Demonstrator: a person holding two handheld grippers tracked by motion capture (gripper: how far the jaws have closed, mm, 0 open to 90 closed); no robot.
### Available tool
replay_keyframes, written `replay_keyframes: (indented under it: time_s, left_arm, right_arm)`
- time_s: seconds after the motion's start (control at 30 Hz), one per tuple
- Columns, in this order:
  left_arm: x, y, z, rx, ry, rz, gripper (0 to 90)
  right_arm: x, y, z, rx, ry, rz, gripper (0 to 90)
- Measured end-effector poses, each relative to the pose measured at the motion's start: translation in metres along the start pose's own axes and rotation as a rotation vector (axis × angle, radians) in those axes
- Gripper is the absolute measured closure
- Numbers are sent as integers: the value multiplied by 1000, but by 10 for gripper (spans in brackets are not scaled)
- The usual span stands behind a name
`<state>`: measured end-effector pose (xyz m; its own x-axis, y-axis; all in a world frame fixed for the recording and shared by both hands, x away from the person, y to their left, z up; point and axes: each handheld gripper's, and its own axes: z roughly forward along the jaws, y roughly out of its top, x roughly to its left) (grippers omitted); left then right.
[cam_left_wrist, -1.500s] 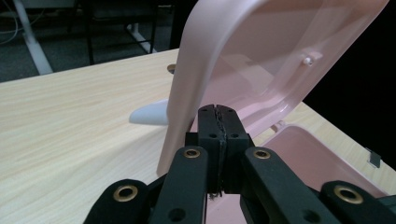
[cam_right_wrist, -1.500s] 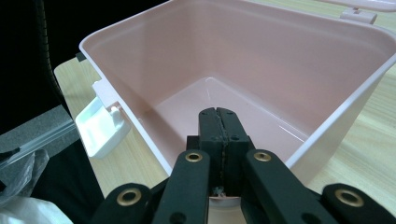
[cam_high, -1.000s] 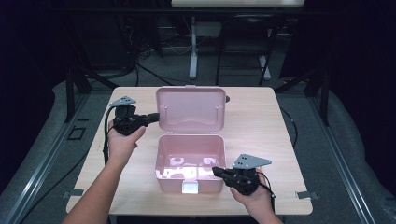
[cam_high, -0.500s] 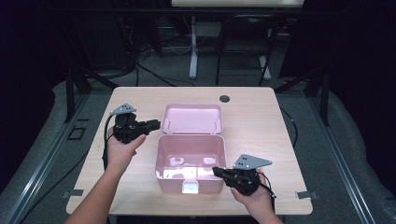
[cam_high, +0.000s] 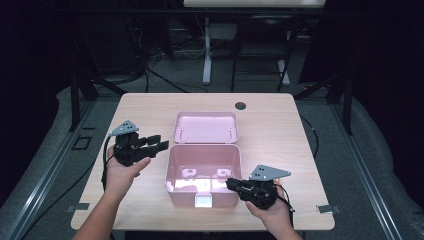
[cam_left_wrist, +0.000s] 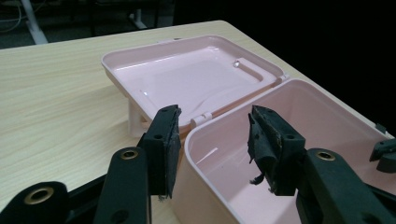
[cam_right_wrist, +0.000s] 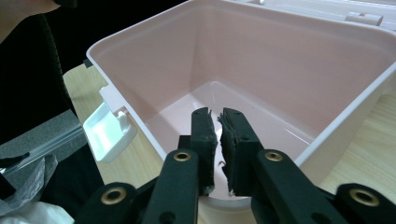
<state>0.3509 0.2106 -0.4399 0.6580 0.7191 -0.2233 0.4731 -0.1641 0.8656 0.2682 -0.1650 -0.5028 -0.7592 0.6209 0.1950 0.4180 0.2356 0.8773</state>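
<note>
Pink box (cam_high: 202, 172) sitting open mid-bench (cam_high: 280, 125), long axis running left to right, mouth facing up. Lid (cam_high: 205, 127) flipped back on the far side, hinged along the far wall, inside facing up and tilted a bit off the bench. White latch (cam_high: 203, 201) on the near wall, pointing at the near edge.

Left gripper (cam_high: 159, 145) just beside the box's far-left corner, aimed right, jaws just been opening and now spread, straddling the corner rim without pinching it. Right gripper (cam_high: 231, 184) at the near-right corner, aimed left, jaws nearly pressed together over the rim; can't tell if pinching it.
</note>
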Motion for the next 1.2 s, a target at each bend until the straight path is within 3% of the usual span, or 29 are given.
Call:
replay_keyframes:
  time_s: [0.27, 0.47, 0.73, 1.0, 1.2]
  left_arm:
    - [-9, -8, -9, -21, -16, 23, 498]
    - [-13, -14, -16, -39, -26, 30, 475]
    - [-10, -20, -22, -29, -15, 31, 473]
    - [-4, -33, -20, 2, 13, 26, 458]
    - [-4, -36, -21, -3, 17, 25, 447]
  right_arm:
    - [3, 8, -6, -27, -2, -9, 775]
    - [0, 14, -17, -63, -17, 2, 674]
    - [-8, 18, -26, -98, -81, 13, 476]
    - [-21, 21, -40, -108, -129, 12, 373]
    - [-35, 21, -49, -98, -175, 34, 257]
